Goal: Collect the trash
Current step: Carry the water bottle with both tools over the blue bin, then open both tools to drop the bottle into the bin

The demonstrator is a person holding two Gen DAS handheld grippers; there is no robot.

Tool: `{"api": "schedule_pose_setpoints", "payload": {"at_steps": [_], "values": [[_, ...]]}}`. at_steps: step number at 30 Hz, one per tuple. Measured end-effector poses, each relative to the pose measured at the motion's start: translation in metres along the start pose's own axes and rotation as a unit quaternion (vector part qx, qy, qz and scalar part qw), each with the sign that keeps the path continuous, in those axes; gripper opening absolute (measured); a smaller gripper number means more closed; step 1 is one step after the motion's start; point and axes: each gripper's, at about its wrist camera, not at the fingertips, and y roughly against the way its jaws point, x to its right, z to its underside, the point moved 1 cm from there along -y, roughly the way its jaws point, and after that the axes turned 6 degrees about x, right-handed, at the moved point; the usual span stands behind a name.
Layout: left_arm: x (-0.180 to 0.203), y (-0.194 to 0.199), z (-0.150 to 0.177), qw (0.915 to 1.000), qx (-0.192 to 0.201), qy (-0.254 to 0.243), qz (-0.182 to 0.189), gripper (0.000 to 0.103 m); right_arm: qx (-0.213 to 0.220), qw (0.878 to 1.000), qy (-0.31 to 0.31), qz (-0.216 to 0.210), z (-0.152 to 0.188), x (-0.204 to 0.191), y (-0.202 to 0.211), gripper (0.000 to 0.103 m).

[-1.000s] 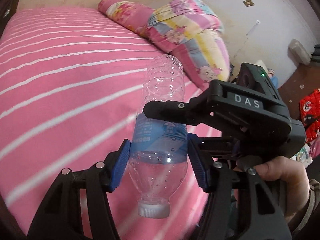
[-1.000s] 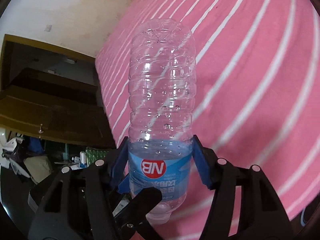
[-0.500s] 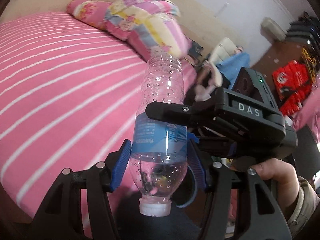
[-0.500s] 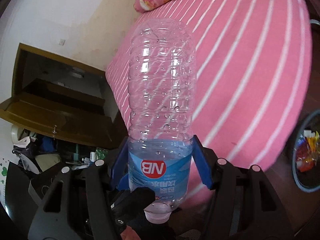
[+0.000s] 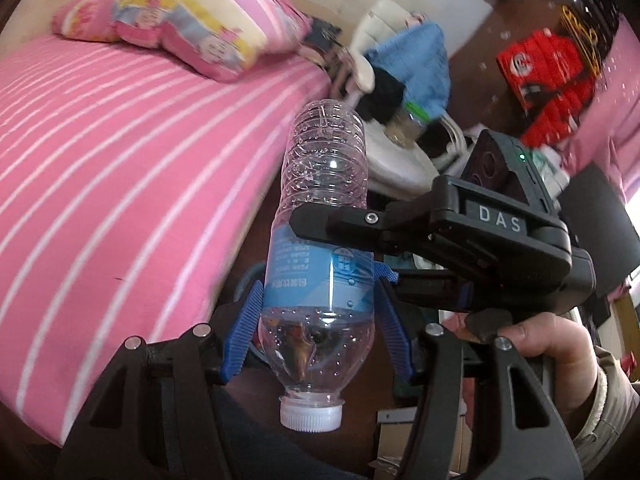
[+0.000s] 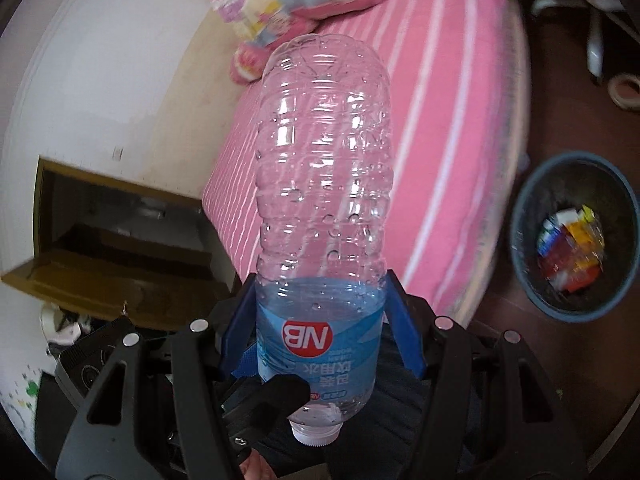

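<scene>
A clear plastic bottle (image 5: 324, 184) with a blue label hangs cap down, a little water pooled near its white cap (image 5: 311, 412). My left gripper (image 5: 318, 320) is shut on its labelled lower part, blue pads pressing both sides. From the right, my right gripper (image 5: 352, 248) grips the same bottle, a hand (image 5: 548, 340) holding its handle. In the right wrist view the bottle (image 6: 324, 168) stands between the pads of my right gripper (image 6: 322, 320), with a left finger (image 6: 280, 392) crossing near the cap. A grey trash bin (image 6: 520, 216) with coloured wrappers stands on the floor at the right.
The pink striped bed (image 5: 100, 140) fills the left, with patterned pillows (image 5: 216, 28) at its head. A white chair with blue cloth (image 5: 412, 64) and red boxes (image 5: 548, 76) lie beyond. A wooden cabinet (image 6: 104, 248) sits by the wall; tape rolls (image 6: 624, 88) are on the brown floor.
Both grippers have carried the bottle sideways off the bed past its edge. The trash bin has come into the right wrist view, and the chair and floor into the left.
</scene>
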Motion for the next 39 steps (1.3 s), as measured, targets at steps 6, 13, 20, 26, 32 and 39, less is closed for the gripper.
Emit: {"api": "schedule_pose_setpoints", "payload": {"at_steps": [6,13,20,26,32,39], "values": [[0.027,-0.054,0.017,0.9978,-0.061,-0.024,0.007,0.055,0.012,0.998,-0.066,0.001,-0.002,0.075,0.028,0.061],[0.036,-0.115,0.042,0.9905,-0.133,-0.035,0.007,0.055,0.008,0.988,-0.151,0.006,-0.001,0.156,0.034,0.062],[0.029,-0.171,0.059,0.9807,-0.194,-0.021,0.005,0.056,0.000,0.977,-0.210,0.021,-0.002,0.204,0.028,0.062],[0.026,-0.207,0.064,0.9746,-0.224,-0.010,0.006,0.056,-0.002,0.971,-0.235,0.037,-0.009,0.233,0.020,0.062],[0.023,-0.227,0.060,0.9708,-0.240,-0.006,-0.001,0.062,0.002,0.969,-0.241,0.051,-0.017,0.249,0.018,0.063],[0.007,-0.227,0.063,0.9683,-0.247,0.023,-0.032,0.086,0.025,0.972,-0.193,0.133,-0.029,0.250,0.030,0.088]]}}
